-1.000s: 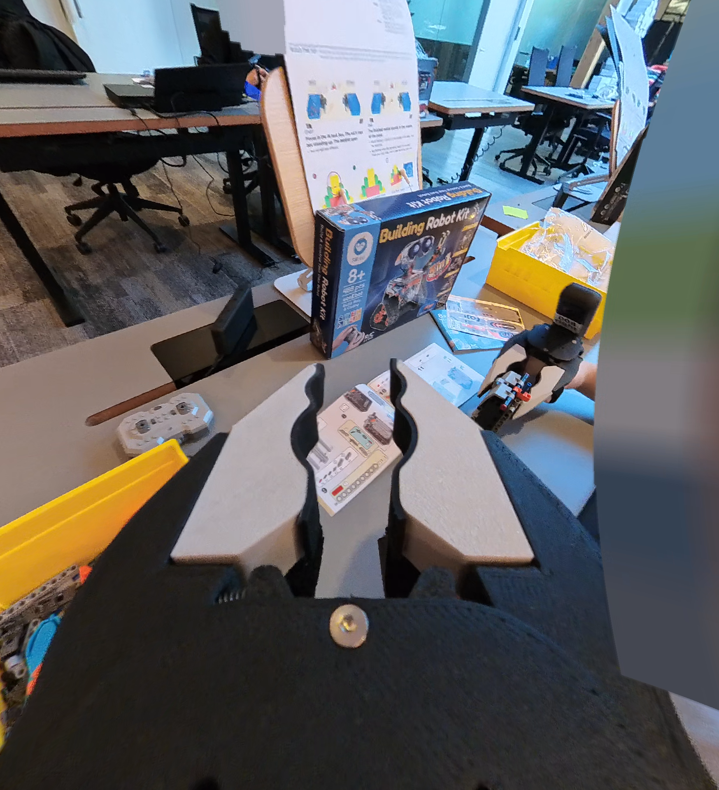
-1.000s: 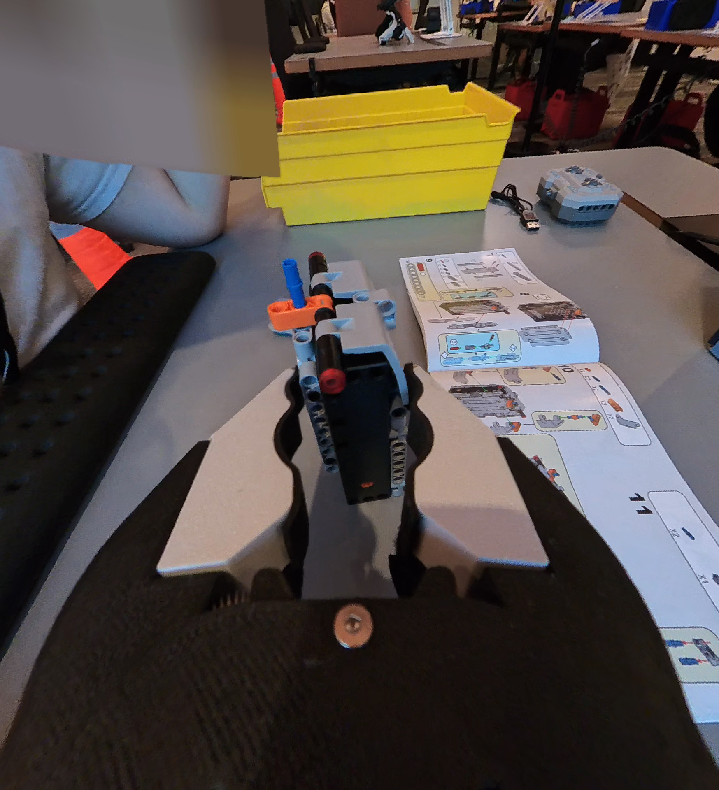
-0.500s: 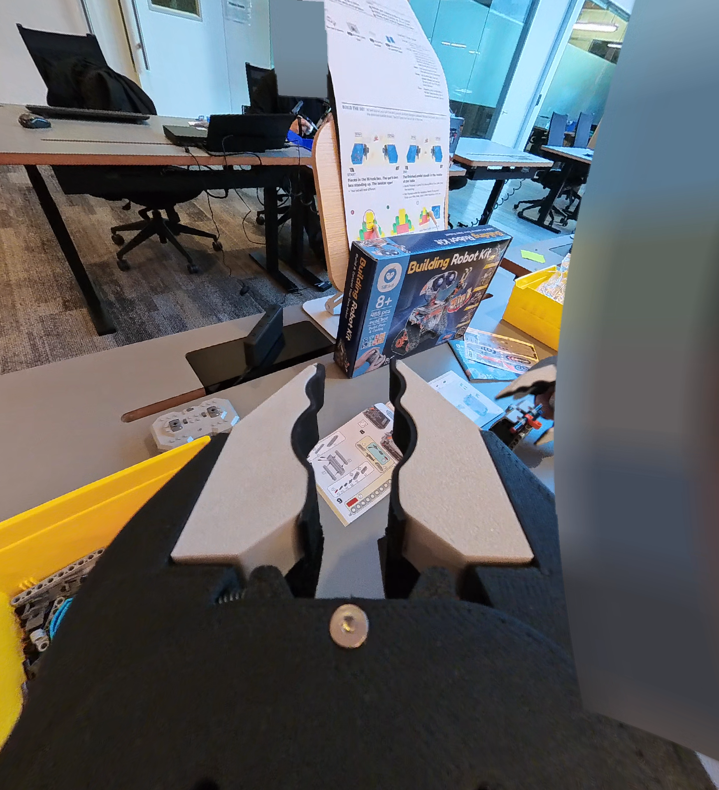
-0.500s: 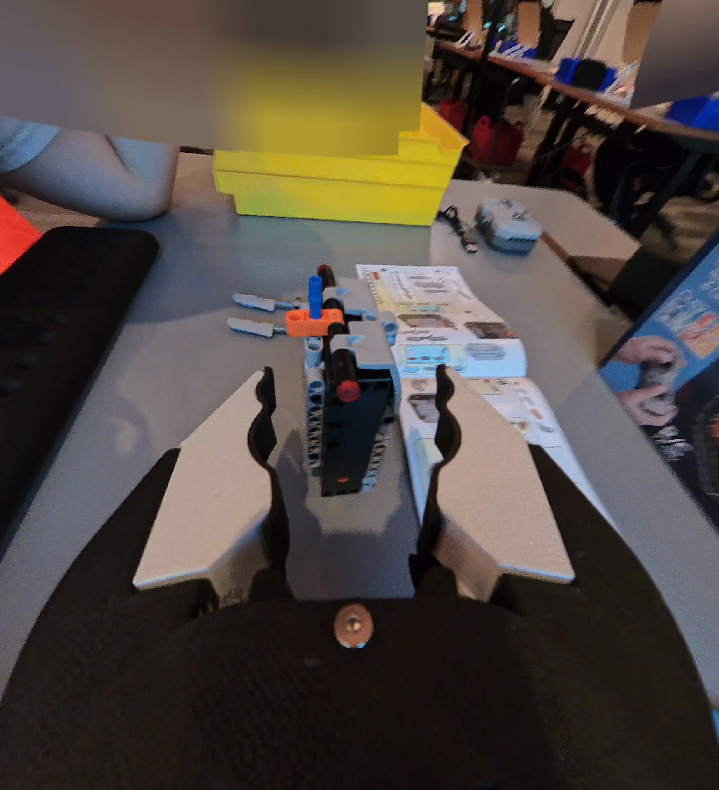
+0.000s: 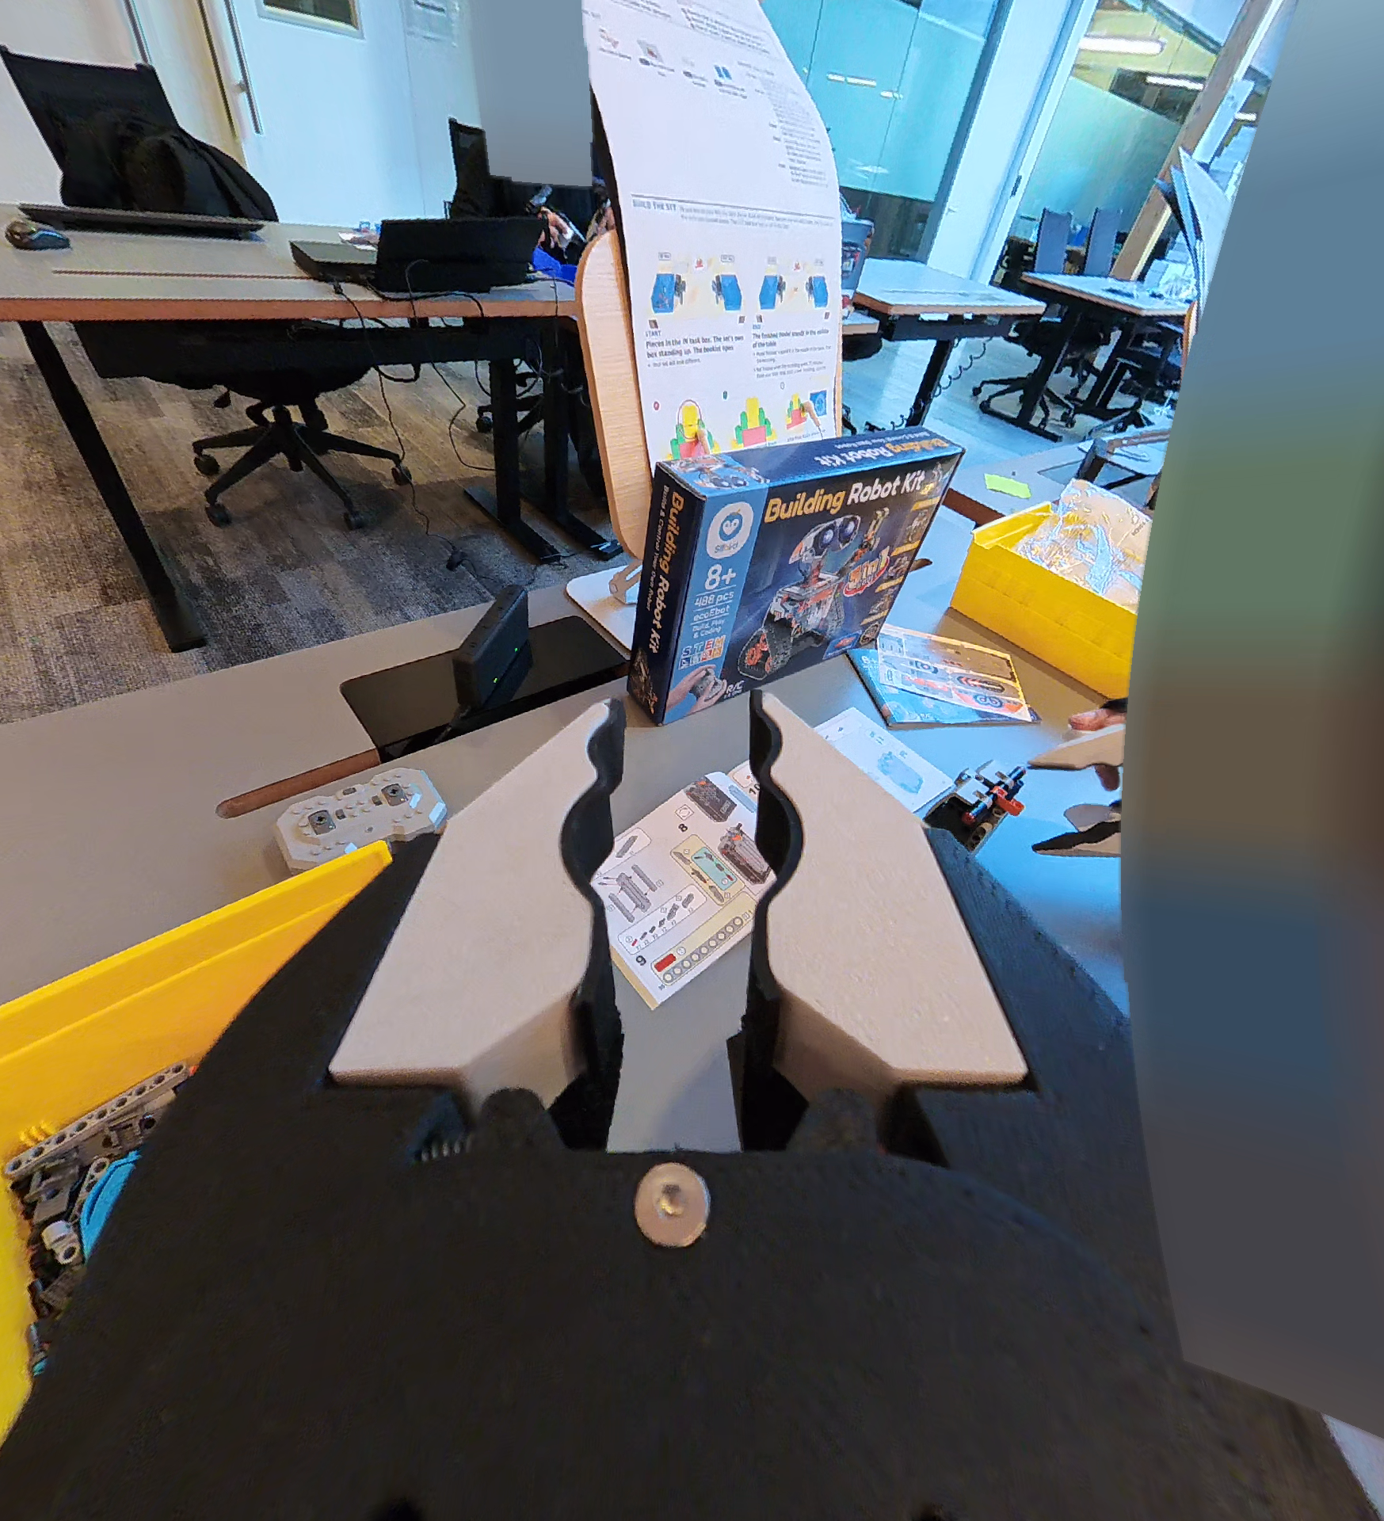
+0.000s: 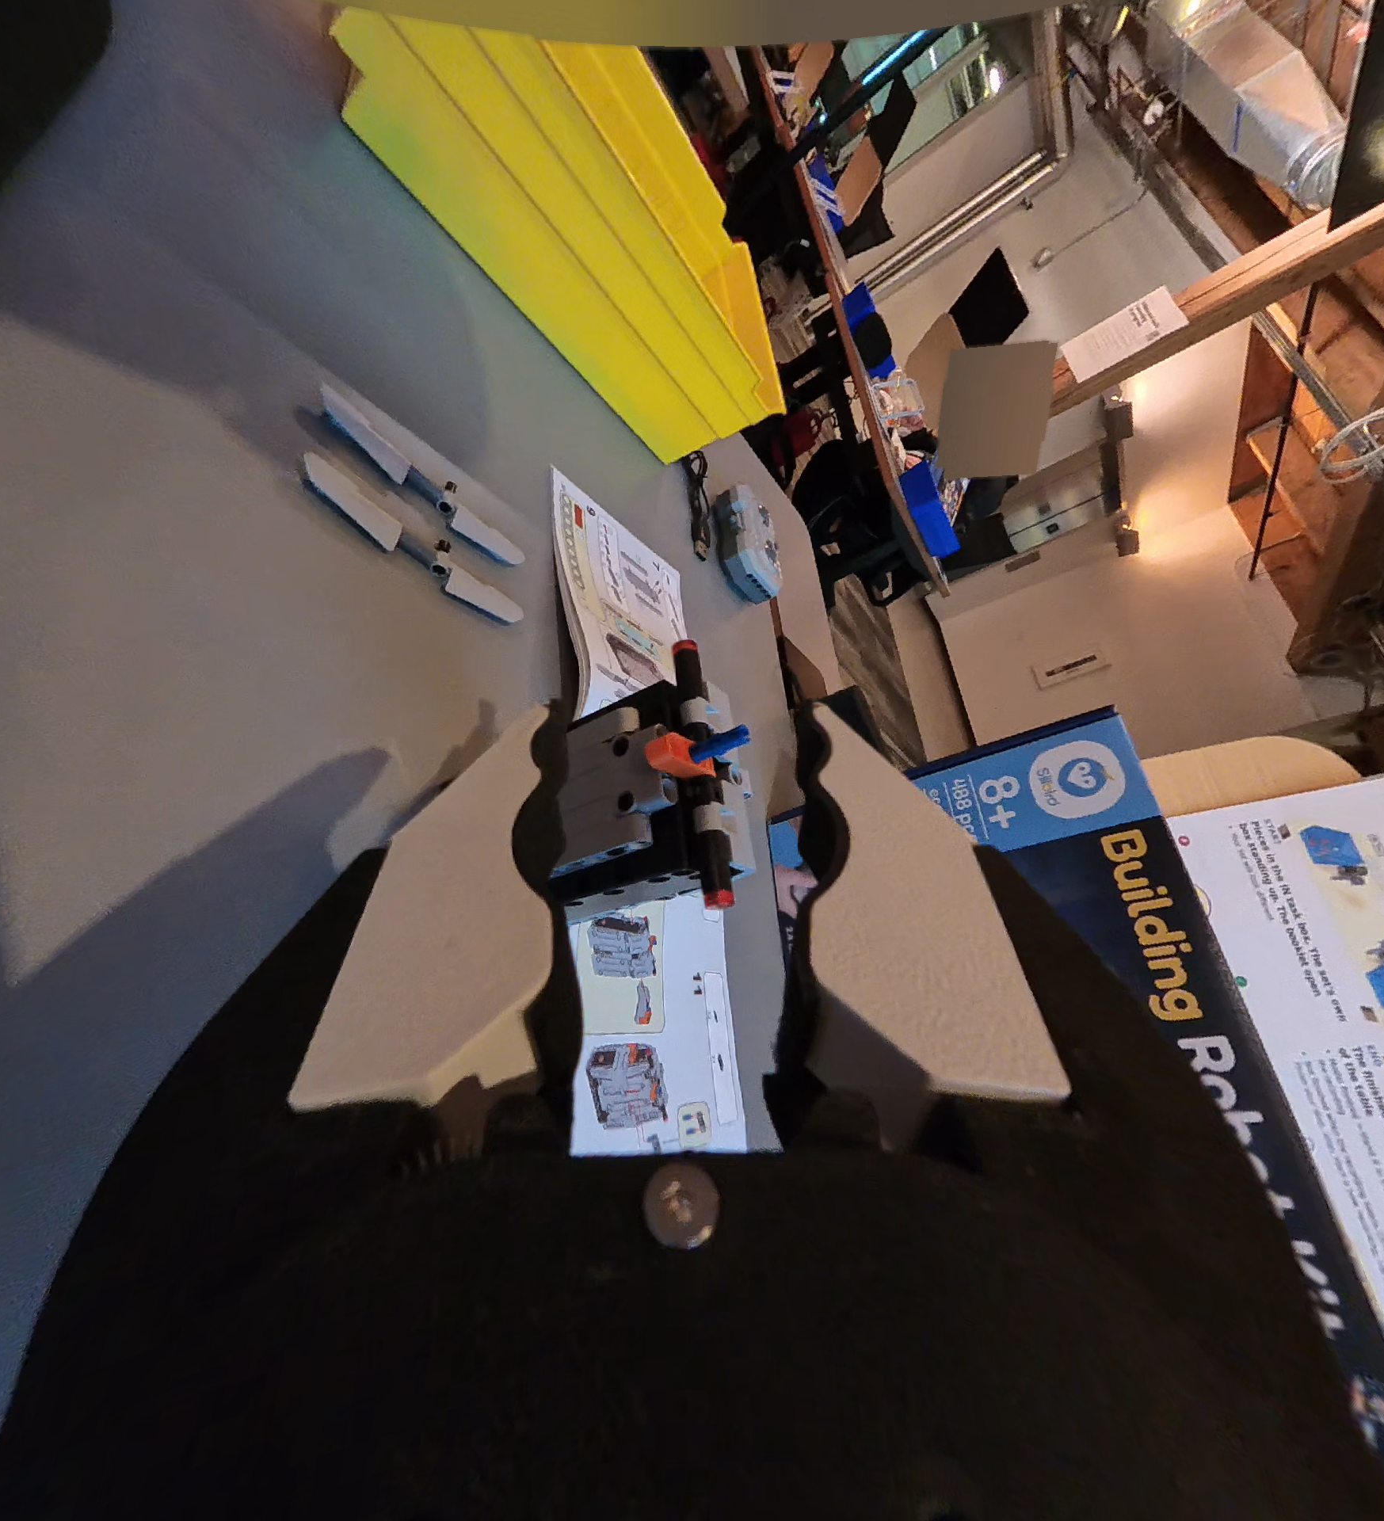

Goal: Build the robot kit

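Note:
A small brick assembly [image 6: 639,811], black and grey with an orange piece, a blue pin and a red-tipped black axle, rests on the open instruction booklet [image 6: 631,576]. My right gripper [image 6: 676,724] is open and rolled sideways, with the assembly between its fingertips, close to the left finger and apart from the right one. My left gripper [image 5: 684,716] is open and empty, held above the booklet [image 5: 680,889]. The left wrist view also shows the assembly [image 5: 972,807] with the right gripper's fingers [image 5: 1083,749] beside it.
A yellow bin [image 5: 137,988] of loose parts sits at my near left, with a grey controller piece [image 5: 359,815] beyond it. A blue kit box [image 5: 787,568] stands behind the booklet, and another yellow bin [image 5: 1034,609] sits far right. Two grey blade pieces [image 6: 417,510], stacked yellow bins [image 6: 589,206] and a cable [image 6: 701,502] lie nearby. Spacing between my two grippers at the tips: around 35 centimetres.
My right gripper opened and let go of the brick assembly, then rolled sideways around it. My left gripper has tilted up a little, its jaws unchanged.

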The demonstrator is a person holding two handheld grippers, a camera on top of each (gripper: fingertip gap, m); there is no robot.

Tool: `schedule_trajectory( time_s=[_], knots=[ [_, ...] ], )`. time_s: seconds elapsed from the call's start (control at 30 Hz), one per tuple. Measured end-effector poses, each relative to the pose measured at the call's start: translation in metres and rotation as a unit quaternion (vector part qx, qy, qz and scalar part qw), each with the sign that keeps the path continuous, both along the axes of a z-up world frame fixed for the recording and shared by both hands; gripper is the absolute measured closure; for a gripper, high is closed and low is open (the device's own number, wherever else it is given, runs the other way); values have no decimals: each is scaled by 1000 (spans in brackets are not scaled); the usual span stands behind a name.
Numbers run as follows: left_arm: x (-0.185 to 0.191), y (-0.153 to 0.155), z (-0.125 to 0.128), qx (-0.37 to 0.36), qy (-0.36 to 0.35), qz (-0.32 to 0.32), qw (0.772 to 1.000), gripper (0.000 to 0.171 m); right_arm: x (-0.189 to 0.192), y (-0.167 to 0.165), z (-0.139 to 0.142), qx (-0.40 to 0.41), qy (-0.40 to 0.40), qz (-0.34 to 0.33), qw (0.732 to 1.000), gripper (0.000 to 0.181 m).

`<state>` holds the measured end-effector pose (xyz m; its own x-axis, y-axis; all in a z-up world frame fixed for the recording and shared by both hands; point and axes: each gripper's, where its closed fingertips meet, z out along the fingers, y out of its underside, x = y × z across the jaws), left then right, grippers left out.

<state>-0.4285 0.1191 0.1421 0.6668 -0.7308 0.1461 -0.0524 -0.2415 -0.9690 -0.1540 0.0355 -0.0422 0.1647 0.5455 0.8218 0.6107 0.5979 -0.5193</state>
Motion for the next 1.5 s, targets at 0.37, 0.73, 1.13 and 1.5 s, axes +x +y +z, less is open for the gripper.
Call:
schedule_trajectory(
  time_s=[0.37,0.73,1.13,1.5],
  knots=[
    [4,1,-1,-1,3,-4,1000,144,-4,-1,-8,-22,-14,6,1000,134],
    [6,0,-2,-2,8,-4,1000,144,-11,-8,10,-14,26,20,999,130],
    [9,-1,-5,-8,15,-9,1000,143,0,5,-13,8,-44,-13,999,128],
    [9,0,-6,-11,16,-8,1000,143,-1,6,1,19,0,-13,1000,120]
  ],
)
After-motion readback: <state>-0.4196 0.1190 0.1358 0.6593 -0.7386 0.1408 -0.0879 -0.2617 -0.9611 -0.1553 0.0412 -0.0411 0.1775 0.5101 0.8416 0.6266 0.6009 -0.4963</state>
